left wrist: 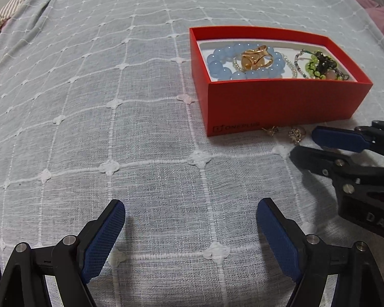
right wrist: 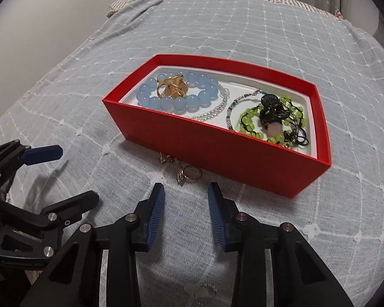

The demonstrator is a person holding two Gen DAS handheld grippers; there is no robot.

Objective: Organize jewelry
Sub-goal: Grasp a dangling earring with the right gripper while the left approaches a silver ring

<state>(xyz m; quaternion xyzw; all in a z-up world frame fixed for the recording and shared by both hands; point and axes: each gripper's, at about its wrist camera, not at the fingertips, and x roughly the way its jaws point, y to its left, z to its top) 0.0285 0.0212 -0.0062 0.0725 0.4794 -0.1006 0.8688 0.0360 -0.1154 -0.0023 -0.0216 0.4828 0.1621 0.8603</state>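
A red box (left wrist: 276,102) (right wrist: 217,151) sits on the bed. It holds a blue bead bracelet (left wrist: 220,65) (right wrist: 151,99), a gold ring (left wrist: 256,57) (right wrist: 171,88), a clear bead chain (right wrist: 217,108) and green beads with a dark cord (left wrist: 320,64) (right wrist: 271,117). A small gold ring (right wrist: 192,173) and an earring (right wrist: 166,159) (left wrist: 270,129) lie on the cloth just before the box. My right gripper (right wrist: 186,192) (left wrist: 303,142) is open and empty, just short of the ring. My left gripper (left wrist: 190,209) (right wrist: 76,176) is open and empty, to the box's left.
The bed is covered by a light blue cloth (left wrist: 115,102) with a white grid. A striped pillow (left wrist: 18,2) lies at the far edge. A small silver jewel (right wrist: 202,291) lies on the cloth under my right gripper. Pink fabric (left wrist: 381,15) lies far right.
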